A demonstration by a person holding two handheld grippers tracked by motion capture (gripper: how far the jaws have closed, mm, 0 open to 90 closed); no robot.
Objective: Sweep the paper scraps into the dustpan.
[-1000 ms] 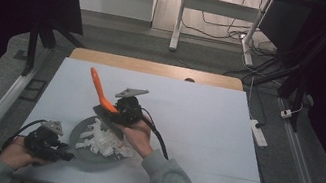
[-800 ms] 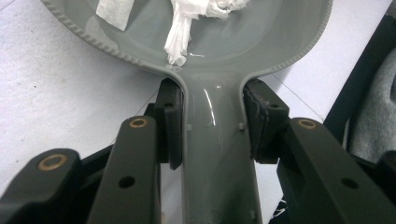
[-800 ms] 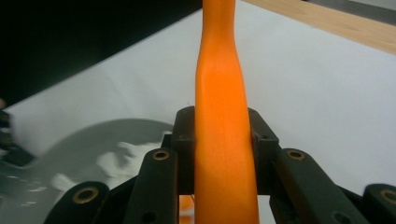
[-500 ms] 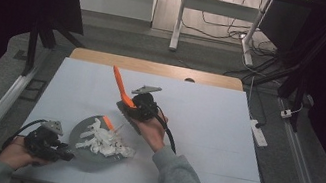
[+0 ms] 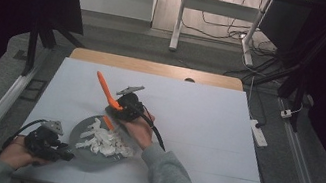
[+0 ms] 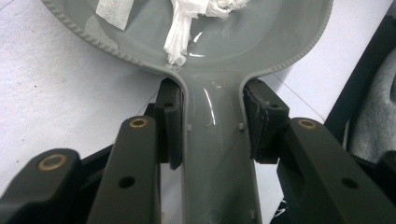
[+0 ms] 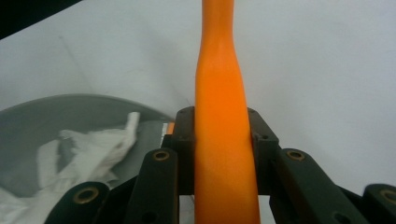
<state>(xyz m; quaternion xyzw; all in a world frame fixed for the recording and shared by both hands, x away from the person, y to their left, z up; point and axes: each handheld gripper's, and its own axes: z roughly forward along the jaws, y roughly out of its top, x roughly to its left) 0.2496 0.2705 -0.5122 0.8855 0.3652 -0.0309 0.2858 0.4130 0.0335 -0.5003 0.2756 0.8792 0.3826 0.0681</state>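
A grey pan [image 5: 79, 130] lies at the table's front left with white paper scraps [image 5: 104, 142] piled in it. My left gripper [image 5: 61, 154] is shut on the pan's handle [image 6: 215, 154], its pads [image 6: 171, 126] pressing both sides; the scraps [image 6: 180, 32] lie just past the handle. My right gripper [image 5: 117, 105] hovers at the pan's far rim, shut on an orange utensil [image 5: 103, 86] whose handle slants up and back left. The utensil's lower end [image 5: 108, 122] reaches down over the pan. In the right gripper view the orange handle [image 7: 222, 116] is clamped between the jaws, pan [image 7: 46, 112] at left.
The white table top [image 5: 206, 124] stretches wide to the right and behind the pan. A wooden edge [image 5: 155, 68] borders its far side. A power strip [image 5: 256, 131] lies on the floor to the right.
My right gripper with the orange utensil has swung right, then come back left and lower, close over the pan's far rim. The left gripper and pan have stayed put.
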